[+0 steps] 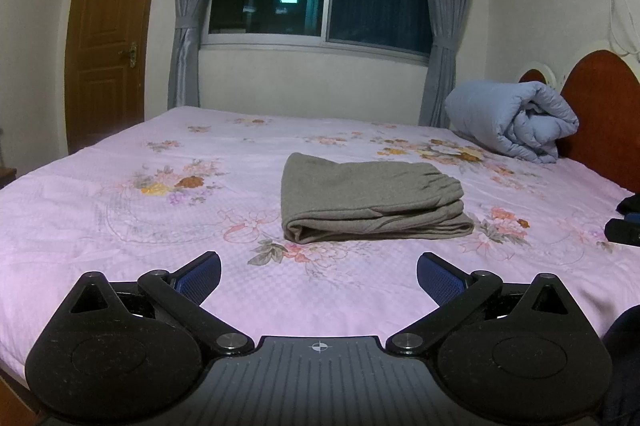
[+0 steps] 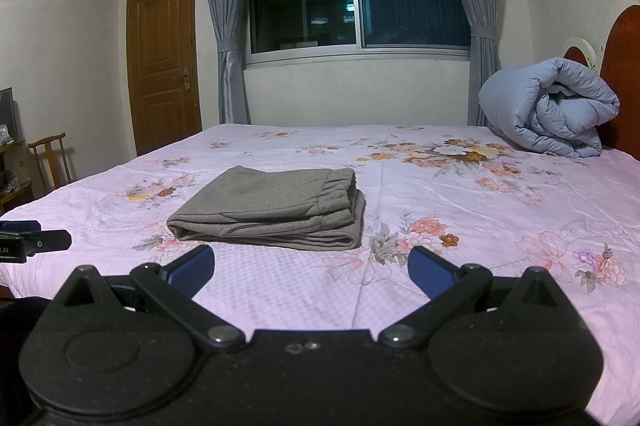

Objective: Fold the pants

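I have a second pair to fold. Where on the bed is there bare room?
Bare sheet lies between the folded pants and the rolled duvet, and left of the pants toward the door. The duvet crowds the headboard corner.

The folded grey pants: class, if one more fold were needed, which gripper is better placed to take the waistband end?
Probably the right gripper: open, nearer the waistband end of the pants. The left gripper faces the folded edge.
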A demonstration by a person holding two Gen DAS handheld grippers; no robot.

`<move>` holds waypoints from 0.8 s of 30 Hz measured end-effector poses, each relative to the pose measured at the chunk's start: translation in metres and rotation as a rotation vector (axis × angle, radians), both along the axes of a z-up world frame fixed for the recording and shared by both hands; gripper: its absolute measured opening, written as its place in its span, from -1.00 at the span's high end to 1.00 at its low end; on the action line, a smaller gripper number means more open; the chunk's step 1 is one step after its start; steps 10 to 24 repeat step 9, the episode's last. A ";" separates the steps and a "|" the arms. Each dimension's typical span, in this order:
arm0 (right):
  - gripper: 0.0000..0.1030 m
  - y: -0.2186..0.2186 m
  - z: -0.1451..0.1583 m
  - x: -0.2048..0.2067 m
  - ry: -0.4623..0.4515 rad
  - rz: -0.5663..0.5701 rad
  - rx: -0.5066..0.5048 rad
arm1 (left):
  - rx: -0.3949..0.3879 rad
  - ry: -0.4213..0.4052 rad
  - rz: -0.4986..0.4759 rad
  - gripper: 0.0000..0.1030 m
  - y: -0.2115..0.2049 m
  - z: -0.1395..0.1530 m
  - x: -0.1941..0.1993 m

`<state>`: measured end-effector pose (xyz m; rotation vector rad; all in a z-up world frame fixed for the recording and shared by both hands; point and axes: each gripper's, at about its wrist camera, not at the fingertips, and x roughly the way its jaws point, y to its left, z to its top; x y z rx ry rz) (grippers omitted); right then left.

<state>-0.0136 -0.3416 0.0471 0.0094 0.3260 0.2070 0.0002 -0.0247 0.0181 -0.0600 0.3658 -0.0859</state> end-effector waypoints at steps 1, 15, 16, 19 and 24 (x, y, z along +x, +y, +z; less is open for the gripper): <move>-0.89 0.000 0.000 0.000 0.000 0.000 0.000 | 0.000 -0.001 0.000 -1.00 0.000 0.000 0.000; -0.89 0.000 0.000 0.000 0.000 0.000 0.001 | -0.023 -0.001 0.003 -1.00 0.003 0.000 0.000; -0.89 0.000 0.000 0.000 0.000 0.000 0.001 | -0.023 -0.001 0.003 -1.00 0.003 0.000 0.000; -0.89 0.000 0.000 0.000 0.000 0.000 0.001 | -0.023 -0.001 0.003 -1.00 0.003 0.000 0.000; -0.89 0.000 0.000 0.000 0.000 0.000 0.001 | -0.023 -0.001 0.003 -1.00 0.003 0.000 0.000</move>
